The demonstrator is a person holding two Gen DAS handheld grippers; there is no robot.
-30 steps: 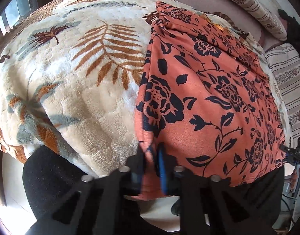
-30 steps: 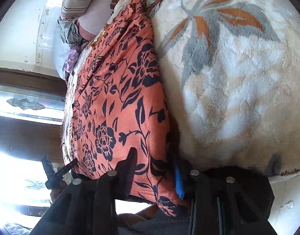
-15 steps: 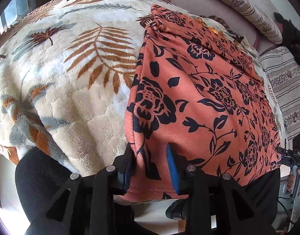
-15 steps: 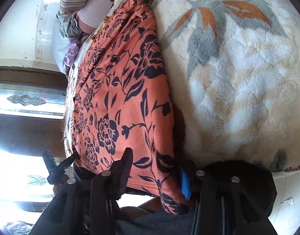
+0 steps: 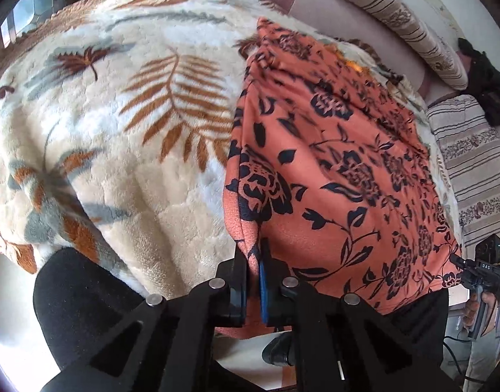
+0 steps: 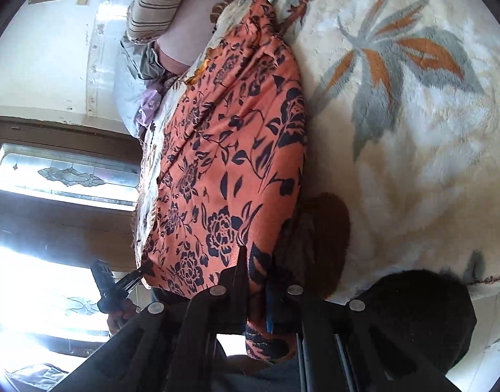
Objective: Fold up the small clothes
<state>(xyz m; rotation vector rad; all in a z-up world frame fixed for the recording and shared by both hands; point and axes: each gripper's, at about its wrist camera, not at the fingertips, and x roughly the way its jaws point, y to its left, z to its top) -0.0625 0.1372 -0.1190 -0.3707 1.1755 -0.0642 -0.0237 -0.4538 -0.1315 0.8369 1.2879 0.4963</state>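
Note:
An orange garment with a dark floral print (image 5: 331, 170) lies flat on a cream fleece blanket with leaf patterns (image 5: 119, 130). Its near hem hangs over the bed's front edge. My left gripper (image 5: 253, 261) is shut on the hem at the garment's near left corner. In the right wrist view the garment (image 6: 230, 163) runs away from me, and my right gripper (image 6: 257, 264) is shut on its near right corner. The right gripper also shows far right in the left wrist view (image 5: 459, 263).
Striped pillows (image 5: 396, 23) and a striped cover (image 5: 472, 150) lie at the bed's far right. The blanket (image 6: 413, 130) spreads wide beside the garment. A dark wooden door with frosted glass (image 6: 54, 176) stands to the left. My black-clad knee (image 5: 76, 297) is below the bed edge.
Both grippers were open around the hem half a second ago and have now shut on it. The fabric at each corner is pinched and slightly bunched.

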